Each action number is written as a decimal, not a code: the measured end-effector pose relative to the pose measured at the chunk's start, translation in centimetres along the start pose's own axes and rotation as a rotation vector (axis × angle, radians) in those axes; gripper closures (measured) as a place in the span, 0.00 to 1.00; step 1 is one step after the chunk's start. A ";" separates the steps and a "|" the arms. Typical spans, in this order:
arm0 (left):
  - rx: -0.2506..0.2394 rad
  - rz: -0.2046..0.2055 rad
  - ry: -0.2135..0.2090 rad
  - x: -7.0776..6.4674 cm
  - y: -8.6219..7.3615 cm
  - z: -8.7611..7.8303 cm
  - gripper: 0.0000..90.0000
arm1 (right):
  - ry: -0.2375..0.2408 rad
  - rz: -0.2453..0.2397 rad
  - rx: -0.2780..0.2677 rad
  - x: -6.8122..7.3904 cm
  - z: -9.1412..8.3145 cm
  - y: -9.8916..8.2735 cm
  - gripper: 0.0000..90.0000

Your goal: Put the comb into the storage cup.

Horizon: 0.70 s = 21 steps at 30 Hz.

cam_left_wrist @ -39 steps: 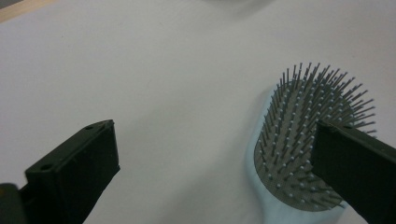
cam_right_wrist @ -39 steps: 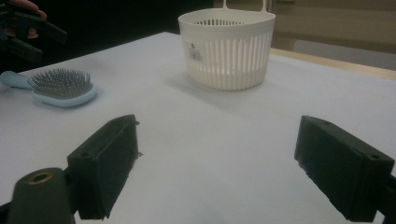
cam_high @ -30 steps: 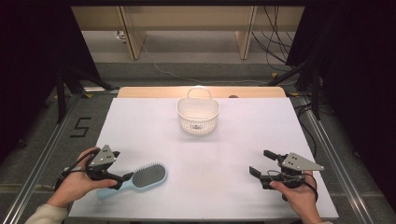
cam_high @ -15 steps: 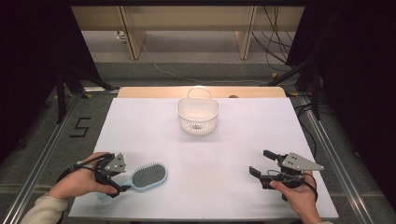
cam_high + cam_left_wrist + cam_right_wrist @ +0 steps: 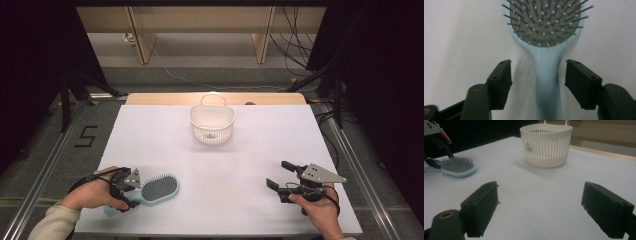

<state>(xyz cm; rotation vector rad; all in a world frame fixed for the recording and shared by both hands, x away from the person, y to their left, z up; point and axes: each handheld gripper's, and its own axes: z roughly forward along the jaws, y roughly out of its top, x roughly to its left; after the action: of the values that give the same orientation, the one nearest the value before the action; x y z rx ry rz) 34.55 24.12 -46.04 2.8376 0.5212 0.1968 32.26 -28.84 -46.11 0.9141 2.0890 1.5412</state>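
The light-blue hairbrush lies bristles up near the front left corner of the white table, its handle pointing toward the person. In the left gripper view the handle runs up between the 2 black jaws with a clear gap on each side, so nothing is gripped yet. The left gripper stands half open around it, and its jaws have just been closing.

The handle sits a little nearer the right-hand jaw in that view than the other. If the jaws close as they stand, I reckon one pad meets the smooth plastic first and nudges the brush sideways, or the rounded handle squirts out. A grip this far from the head could also let the heavier end droop once lifted.

The white basket stands well apart, toward the far middle of the table. The right gripper hovers wide open over bare table at the front right.

Compared with 1 second ago, the left hand has settled lower over the handle, and the grey plate on its gripper has tipped down; the brush, basket and right hand have not shifted.
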 end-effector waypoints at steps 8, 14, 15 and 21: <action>0.063 -0.029 -0.032 0.0 0.7 0.4 0.51 | 0.000 0.000 0.000 0.0 0.0 0.0 0.16; 0.088 -0.038 -0.047 0.2 1.0 0.8 0.52 | 0.001 0.001 0.002 0.0 0.0 0.0 0.16; 0.088 -0.041 -0.046 0.2 1.0 0.8 0.52 | 0.002 0.001 0.002 0.0 0.0 0.0 0.16; 0.103 -0.063 -0.070 0.4 1.2 0.8 0.56 | 0.003 0.001 0.005 0.0 0.1 0.0 0.16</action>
<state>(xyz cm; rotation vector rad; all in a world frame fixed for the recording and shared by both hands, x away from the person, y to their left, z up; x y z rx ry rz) 35.49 23.05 -46.51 2.9101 0.6217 0.0600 32.28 -28.78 -46.15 0.9156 2.0960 1.5396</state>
